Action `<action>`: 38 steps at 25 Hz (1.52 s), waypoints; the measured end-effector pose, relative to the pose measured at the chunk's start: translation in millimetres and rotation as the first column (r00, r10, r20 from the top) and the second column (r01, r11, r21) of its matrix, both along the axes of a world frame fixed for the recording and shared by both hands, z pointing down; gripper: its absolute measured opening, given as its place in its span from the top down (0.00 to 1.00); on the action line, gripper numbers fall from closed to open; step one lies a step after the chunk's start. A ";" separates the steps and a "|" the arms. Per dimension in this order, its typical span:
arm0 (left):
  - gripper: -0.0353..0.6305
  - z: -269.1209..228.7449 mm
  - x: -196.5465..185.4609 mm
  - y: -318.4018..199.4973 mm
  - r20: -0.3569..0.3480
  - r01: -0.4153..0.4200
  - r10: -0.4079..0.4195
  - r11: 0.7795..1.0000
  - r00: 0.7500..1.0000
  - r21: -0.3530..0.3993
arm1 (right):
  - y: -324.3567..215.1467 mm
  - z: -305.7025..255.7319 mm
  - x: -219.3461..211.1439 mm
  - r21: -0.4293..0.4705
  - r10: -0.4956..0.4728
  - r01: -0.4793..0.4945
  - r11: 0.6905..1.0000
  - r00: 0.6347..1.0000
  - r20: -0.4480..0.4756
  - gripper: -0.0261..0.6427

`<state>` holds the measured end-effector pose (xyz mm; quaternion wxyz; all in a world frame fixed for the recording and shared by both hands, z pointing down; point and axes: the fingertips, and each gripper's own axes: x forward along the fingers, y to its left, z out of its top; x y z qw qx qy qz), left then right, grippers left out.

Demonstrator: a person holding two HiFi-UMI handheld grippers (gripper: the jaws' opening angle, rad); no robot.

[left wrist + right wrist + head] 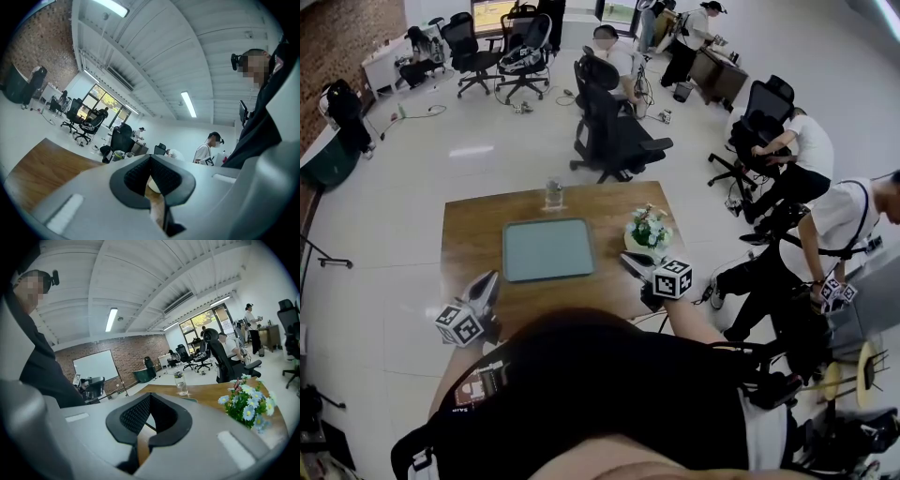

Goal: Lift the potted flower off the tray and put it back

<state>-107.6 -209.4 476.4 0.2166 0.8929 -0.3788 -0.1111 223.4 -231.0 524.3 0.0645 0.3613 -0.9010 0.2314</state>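
Note:
The potted flower [649,228], white and blue blooms in a pale pot, stands on the wooden table [473,230] just right of the grey-green tray [548,250], not on it. My right gripper [634,264] is shut and empty, its tips just in front of the pot. In the right gripper view the flower [246,403] lies right of the shut gripper [150,396], and a sliver of the tray [190,400] shows beyond. My left gripper [485,287] hovers at the table's near left edge, shut and empty. The left gripper view shows that gripper [150,159] over bare wood.
A clear water bottle [553,194] stands behind the tray, and it also shows in the right gripper view [180,383]. Black office chairs [614,131] stand beyond the table. A person in a white shirt [834,225] bends close to the table's right side.

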 end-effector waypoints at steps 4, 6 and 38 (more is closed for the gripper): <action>0.95 -1.4 -1.5 1.5 -0.004 0.001 -0.001 1.000 1.000 -0.003 | -1.4 -0.5 1.5 0.008 0.019 -0.019 1.000 1.000 -0.008 0.94; 0.95 -0.2 -3.2 3.0 -0.002 0.000 0.000 1.000 1.000 -0.006 | -3.1 -0.5 2.9 0.017 0.040 -0.040 0.999 0.999 -0.010 0.94; 0.95 114.5 140.1 3.4 0.087 -0.277 0.305 0.931 0.948 -0.238 | -37.8 172.8 160.7 -0.062 0.429 -0.463 0.884 0.857 -0.285 0.25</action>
